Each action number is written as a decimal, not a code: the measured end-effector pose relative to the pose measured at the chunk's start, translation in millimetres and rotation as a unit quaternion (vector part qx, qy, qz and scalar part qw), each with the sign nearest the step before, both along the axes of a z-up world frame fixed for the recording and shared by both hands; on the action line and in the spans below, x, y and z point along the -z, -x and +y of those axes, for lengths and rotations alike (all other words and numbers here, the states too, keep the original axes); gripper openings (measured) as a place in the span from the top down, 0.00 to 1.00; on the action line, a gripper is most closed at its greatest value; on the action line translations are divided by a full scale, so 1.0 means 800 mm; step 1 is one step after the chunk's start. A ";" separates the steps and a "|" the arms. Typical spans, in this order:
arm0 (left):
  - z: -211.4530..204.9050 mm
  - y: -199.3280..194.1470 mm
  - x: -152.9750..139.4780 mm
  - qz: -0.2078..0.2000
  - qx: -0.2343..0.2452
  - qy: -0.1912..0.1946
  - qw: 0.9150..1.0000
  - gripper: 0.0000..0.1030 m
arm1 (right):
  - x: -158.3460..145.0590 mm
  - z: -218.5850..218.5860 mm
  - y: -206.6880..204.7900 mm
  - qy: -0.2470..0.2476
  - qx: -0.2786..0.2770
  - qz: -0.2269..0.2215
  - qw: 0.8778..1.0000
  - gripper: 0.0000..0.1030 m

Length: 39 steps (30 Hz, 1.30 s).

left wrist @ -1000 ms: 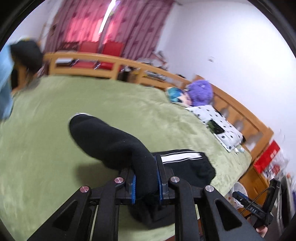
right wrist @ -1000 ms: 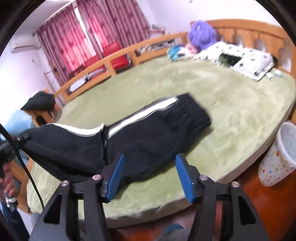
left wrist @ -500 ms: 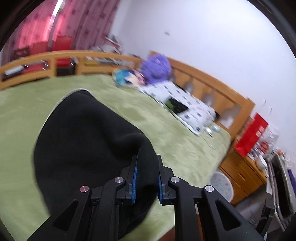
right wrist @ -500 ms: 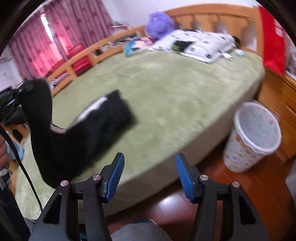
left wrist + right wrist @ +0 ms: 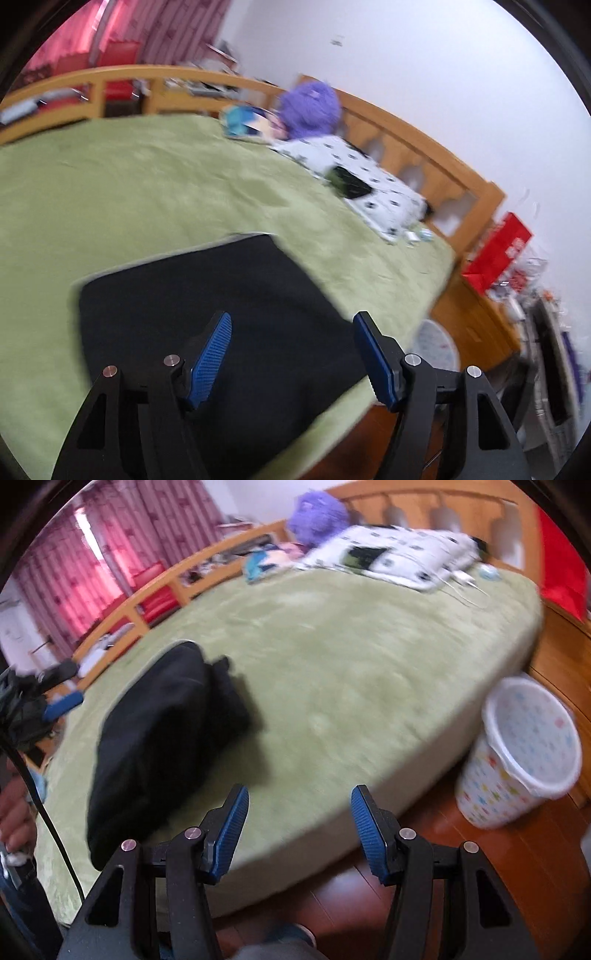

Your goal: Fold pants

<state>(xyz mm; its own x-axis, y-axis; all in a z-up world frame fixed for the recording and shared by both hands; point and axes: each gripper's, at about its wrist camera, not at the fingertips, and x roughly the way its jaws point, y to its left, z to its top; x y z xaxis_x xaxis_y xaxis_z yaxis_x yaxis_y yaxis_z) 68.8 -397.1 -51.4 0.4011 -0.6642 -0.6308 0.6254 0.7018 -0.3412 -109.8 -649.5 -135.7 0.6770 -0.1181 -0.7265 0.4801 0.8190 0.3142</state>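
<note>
The black pants (image 5: 207, 306) lie folded over themselves on the green bed cover (image 5: 147, 184), near its front edge. My left gripper (image 5: 291, 350) hovers just above them, its jaws opening, and the cloth lies below its blue pads without being pinched. In the right wrist view the pants (image 5: 162, 734) form a dark bundle at the left. My right gripper (image 5: 299, 830) stands open over the bed's front edge, to the right of the pants, with nothing between its fingers. The left gripper (image 5: 59, 701) shows at the far left there.
A spotted pillow (image 5: 402, 554), a purple plush (image 5: 317, 513) and a phone (image 5: 347, 184) sit at the head of the bed by the wooden headboard (image 5: 424, 147). A patterned waste bin (image 5: 517, 753) stands on the wooden floor at the right. A person's hand (image 5: 14, 819) is at the left edge.
My left gripper carried the pant leg over onto the rest of the pants, then let go; its jaws went from shut on the cloth to open. My right gripper swung right, still open.
</note>
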 end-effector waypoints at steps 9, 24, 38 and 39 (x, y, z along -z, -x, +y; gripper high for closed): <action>0.137 -0.010 0.082 0.065 -0.114 -0.068 0.989 0.36 | -0.018 0.036 -0.130 0.045 -0.106 -0.044 0.992 0.43; 0.154 -0.041 0.173 0.155 -0.103 -0.008 0.983 0.35 | 0.010 -0.011 -0.165 0.060 -0.110 0.005 0.992 0.29; 0.122 -0.099 0.212 0.219 -0.083 0.048 0.971 0.33 | 0.099 -0.053 -0.271 -0.077 -0.188 0.077 0.976 0.22; 0.122 -0.100 0.214 0.220 -0.082 0.050 0.971 0.33 | 0.104 -0.051 -0.277 -0.087 -0.190 0.076 0.975 0.22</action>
<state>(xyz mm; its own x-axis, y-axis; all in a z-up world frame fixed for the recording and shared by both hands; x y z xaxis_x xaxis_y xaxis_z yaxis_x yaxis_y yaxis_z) 148.9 -299.7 -222.6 0.2122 -0.6805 -0.7013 0.2862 0.7295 -0.6213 111.8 -690.0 -218.6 0.5301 0.2544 -0.8089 0.2046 0.8874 0.4131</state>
